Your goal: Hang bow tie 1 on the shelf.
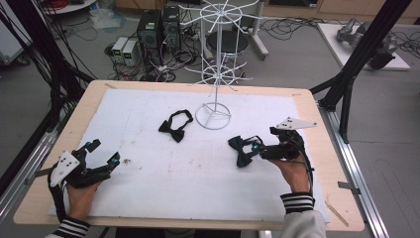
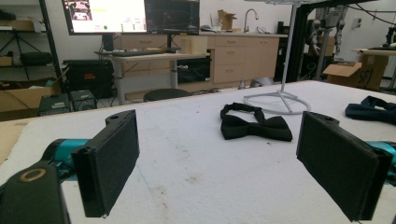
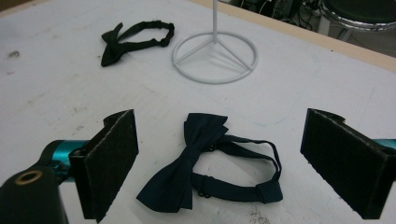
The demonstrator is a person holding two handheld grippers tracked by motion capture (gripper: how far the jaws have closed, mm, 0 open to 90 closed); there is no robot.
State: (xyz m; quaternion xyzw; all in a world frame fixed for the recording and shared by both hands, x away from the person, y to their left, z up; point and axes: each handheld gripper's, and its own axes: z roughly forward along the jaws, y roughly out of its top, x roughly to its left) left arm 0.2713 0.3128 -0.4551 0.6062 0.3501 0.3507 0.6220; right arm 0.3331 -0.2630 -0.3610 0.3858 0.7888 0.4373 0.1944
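Observation:
A navy bow tie [image 3: 196, 163] with its strap looped lies flat on the white mat [image 1: 163, 173], between the jaws of my open right gripper [image 3: 224, 163], which does not touch it. From above, that bow tie [image 1: 240, 150] sits just left of the right gripper [image 1: 257, 148]. A black bow tie [image 1: 176, 125] lies near the mat's middle, left of the white wire rack [image 1: 214, 64]. My left gripper [image 1: 103, 152] rests open at the mat's left edge with nothing between its pads [image 2: 109, 163]. The black bow tie [image 2: 254, 125] lies well ahead of it.
The rack's ring base [image 3: 215, 57] stands just beyond the navy bow tie. The wooden table edge [image 1: 317, 119] frames the mat. Computers and cables [image 1: 158, 34] crowd the floor behind the table, and black frame posts [image 1: 356, 54] rise at the right.

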